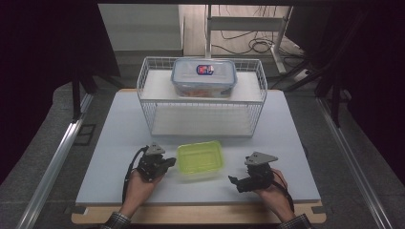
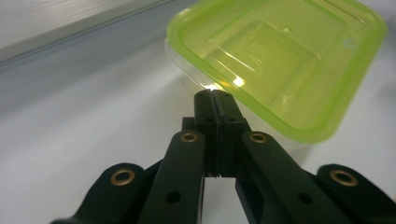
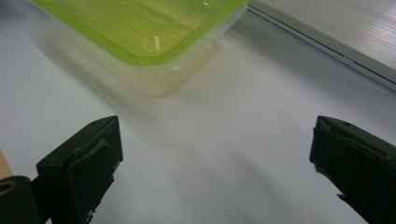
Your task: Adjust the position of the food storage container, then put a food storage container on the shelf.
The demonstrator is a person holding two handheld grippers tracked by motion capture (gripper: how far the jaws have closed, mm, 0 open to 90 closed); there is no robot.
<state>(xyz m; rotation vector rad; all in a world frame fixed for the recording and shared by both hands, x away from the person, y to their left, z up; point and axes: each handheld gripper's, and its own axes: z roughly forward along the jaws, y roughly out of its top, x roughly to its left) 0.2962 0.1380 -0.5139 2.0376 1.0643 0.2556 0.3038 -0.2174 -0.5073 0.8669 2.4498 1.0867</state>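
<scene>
Flanking the green-lidded container (image 1: 200, 159), sitting on the counter (image 1: 119, 138) just in front of the wire basket (image 1: 148, 90): left gripper (image 1: 170, 162) pressing its closed, empty tips against the container's rim, apparently for nudging; right gripper (image 1: 233, 181) waiting beside, jaws spread wide.

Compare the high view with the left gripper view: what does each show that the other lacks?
High view alone: the wire basket holding a blue-lidded container, and the right gripper. Left gripper view alone: a close look at the left gripper, its jaws pressed shut with nothing between them, tips close to the lid's edge. Shared: the green-lidded container on the white table.
</scene>
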